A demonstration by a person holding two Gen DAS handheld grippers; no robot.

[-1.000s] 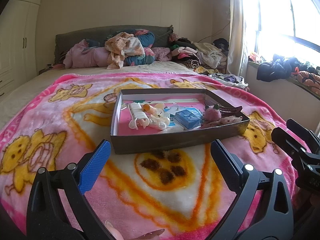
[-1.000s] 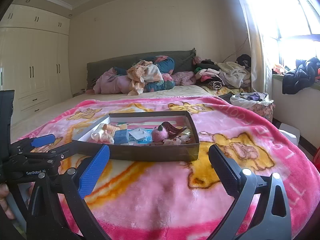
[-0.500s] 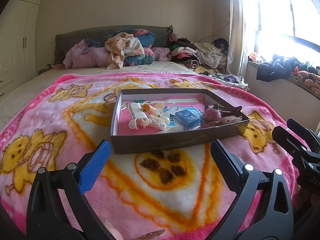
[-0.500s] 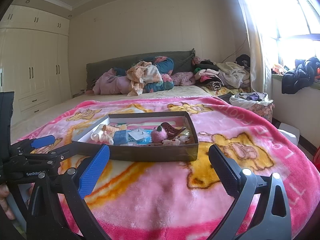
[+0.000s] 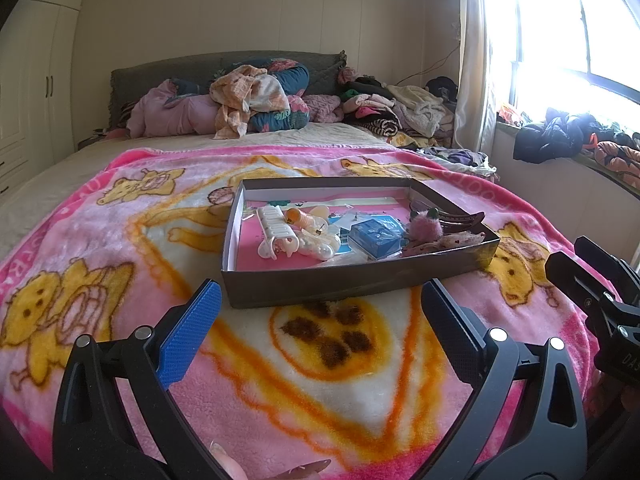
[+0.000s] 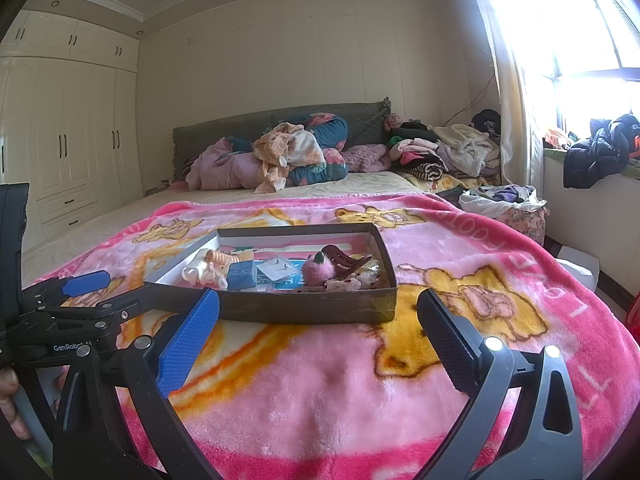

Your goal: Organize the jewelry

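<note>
Box [image 5: 340, 286] long axis crosswise; left gripper [image 5: 320, 316], right gripper [image 6: 318, 320] jaws released.

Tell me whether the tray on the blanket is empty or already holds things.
Holds things. The tray contains a white hair clip, a blue box and a pink fluffy piece, all inside its walls.

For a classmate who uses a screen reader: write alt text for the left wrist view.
A shallow dark box holding a white hair clip, a blue case, a pink pompom and other small accessories sits on a pink cartoon blanket on a bed. The open left gripper frames it, empty; the right gripper shows at the edge.
</note>
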